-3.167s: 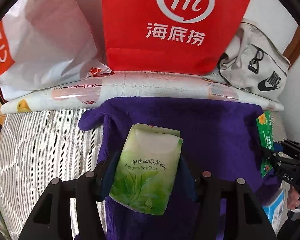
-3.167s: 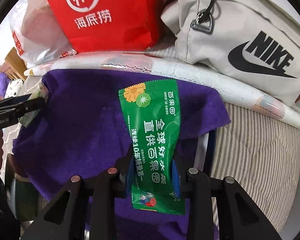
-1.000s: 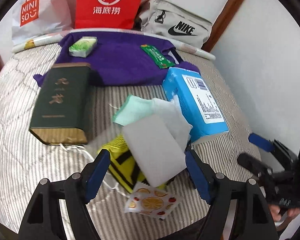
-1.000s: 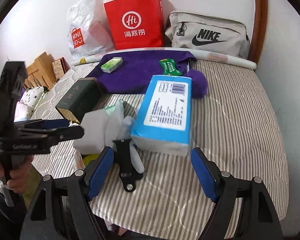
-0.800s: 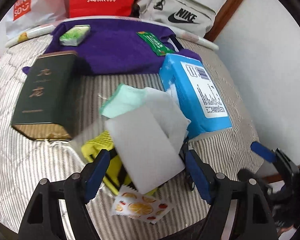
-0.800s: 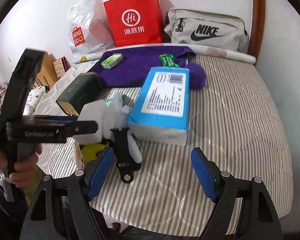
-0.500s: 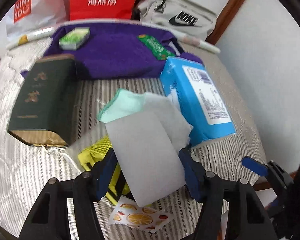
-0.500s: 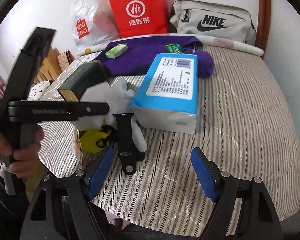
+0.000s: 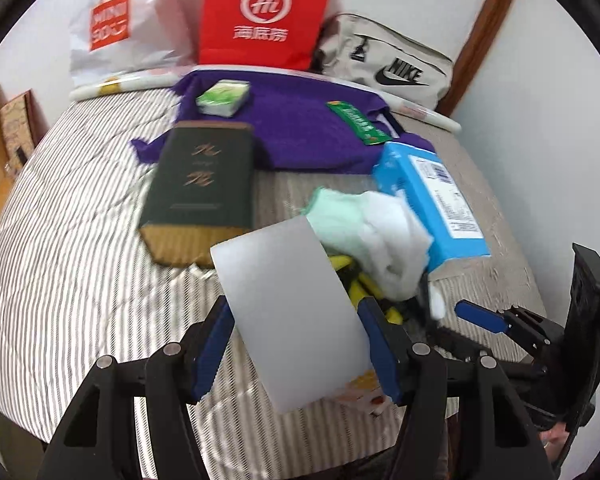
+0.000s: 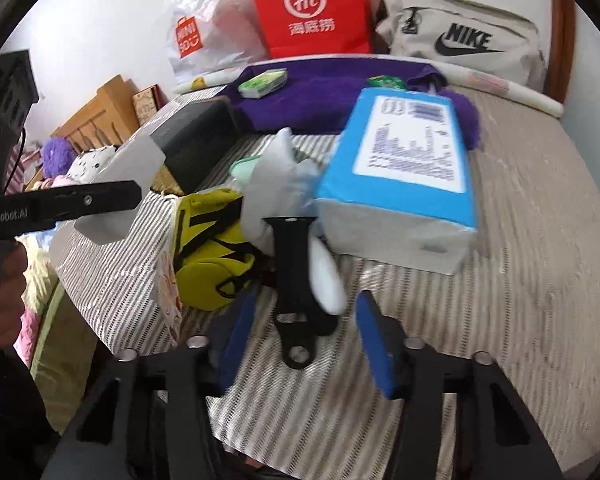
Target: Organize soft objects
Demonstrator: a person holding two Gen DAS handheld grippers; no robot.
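Observation:
My left gripper is shut on a white foam block, held clear above the striped bed; the block also shows in the right wrist view behind a left finger. My right gripper hangs low over a black strap, its jaws closing. The strap and a white cloth end lie between the blue pads, which touch neither. A mint and white cloth bundle and a yellow pouch lie just beyond. On the purple towel rest a green tissue pack and a green sachet.
A blue tissue box sits right of the bundle and a dark green tin left of it. A fruit-print sachet lies near the bed edge. Red bag, white bag and grey bag line the wall.
The left pads closed on the white block and carried it up off the pile. The right gripper sank toward the black strap and its jaws narrowed.

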